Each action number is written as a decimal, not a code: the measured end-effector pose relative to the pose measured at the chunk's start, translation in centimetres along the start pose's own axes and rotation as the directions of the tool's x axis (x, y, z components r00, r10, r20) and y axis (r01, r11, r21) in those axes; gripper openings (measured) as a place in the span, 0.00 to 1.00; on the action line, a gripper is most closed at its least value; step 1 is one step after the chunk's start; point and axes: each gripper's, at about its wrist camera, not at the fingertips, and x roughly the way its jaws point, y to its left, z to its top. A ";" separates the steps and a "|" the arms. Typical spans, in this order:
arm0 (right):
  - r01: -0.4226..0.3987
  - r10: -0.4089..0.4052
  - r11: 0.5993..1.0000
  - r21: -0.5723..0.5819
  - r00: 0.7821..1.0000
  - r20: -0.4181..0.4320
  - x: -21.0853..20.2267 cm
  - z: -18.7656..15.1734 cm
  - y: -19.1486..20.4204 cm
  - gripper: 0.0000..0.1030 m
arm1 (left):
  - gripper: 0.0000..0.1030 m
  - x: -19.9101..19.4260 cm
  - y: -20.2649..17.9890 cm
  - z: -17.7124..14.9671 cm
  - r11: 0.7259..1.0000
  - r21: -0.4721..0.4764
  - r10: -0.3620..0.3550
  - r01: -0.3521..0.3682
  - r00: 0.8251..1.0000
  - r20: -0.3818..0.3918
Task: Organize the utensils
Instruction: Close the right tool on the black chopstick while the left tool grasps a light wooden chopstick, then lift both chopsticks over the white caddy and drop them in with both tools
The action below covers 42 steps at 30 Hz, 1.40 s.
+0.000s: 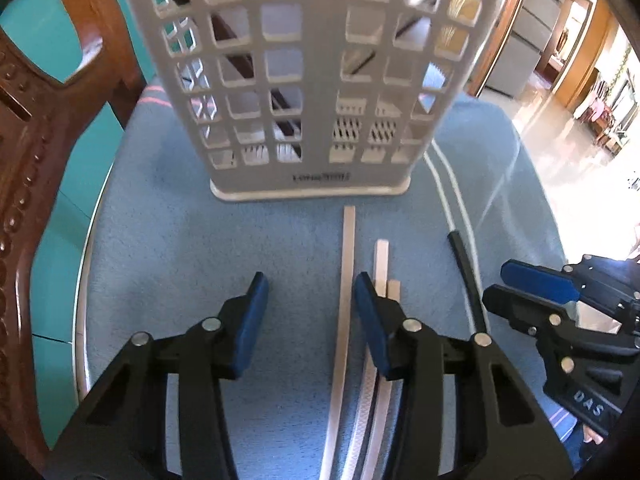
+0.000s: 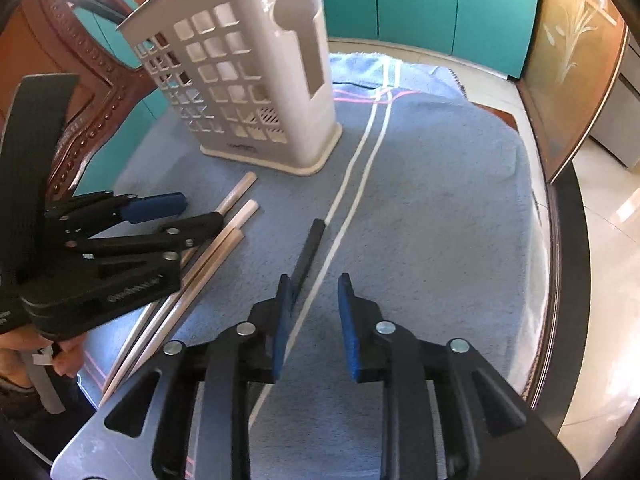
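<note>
Three pale chopsticks (image 1: pixel 347 280) lie side by side on the blue towel (image 1: pixel 168 220), their blunt ends pointing at the foot of the white utensil caddy (image 1: pixel 308 80), and a single black chopstick (image 2: pixel 306 256) lies just to the right of them, beside the towel's pair of white stripes (image 2: pixel 360 176). The left gripper (image 1: pixel 310 312) stands apart with one pale chopstick between its pads and another right at the outside of its right pad, nothing clamped; a closing squeeze could catch two sticks or roll one away. The right gripper (image 2: pixel 312 320) is also apart and empty, the black chopstick's tip at its left pad, so a drift could nudge it. The two grippers sit near each other and may collide. The caddy, already holding dark utensils, could tip if bumped. The towel covers a round table (image 2: pixel 554 240); a carved wooden chair (image 1: pixel 28 160) stands left of the caddy, teal cabinets (image 2: pixel 420 0) behind it.
</note>
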 end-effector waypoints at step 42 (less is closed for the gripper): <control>-0.149 0.167 0.986 -0.082 0.775 0.609 -21.6 1.0 1.2 0.07 | 0.07 -23.1 2.9 -1.5 0.997 -0.012 -0.059 0.078 0.843 0.535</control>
